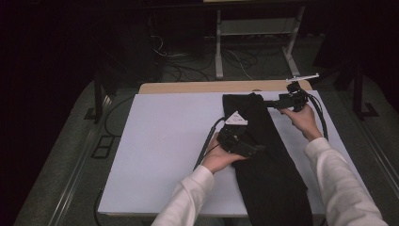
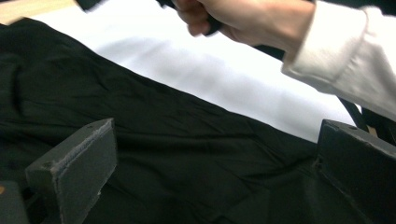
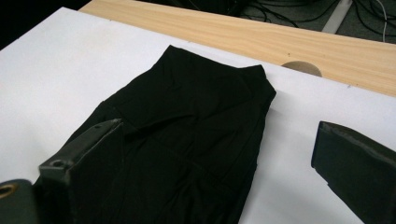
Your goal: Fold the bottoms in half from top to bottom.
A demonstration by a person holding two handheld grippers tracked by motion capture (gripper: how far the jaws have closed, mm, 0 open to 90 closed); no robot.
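Black cloth (image 1: 268, 160) lies folded lengthwise on the white mat (image 1: 160, 141), right of centre, near end hanging off the bench (image 1: 197, 87) edge. Left gripper (image 1: 256, 149) hovers over its middle, fingers (image 2: 74, 168) spread wide, nothing between them. Right gripper (image 1: 275, 104) sits at the far end, fingers (image 3: 355, 163) released, straddling the cloth's corner.

The black garment (image 1: 268, 160) lay flat, folded into a long strip. It ran from the table's twelve o'clock edge toward five o'clock, faintly creased.
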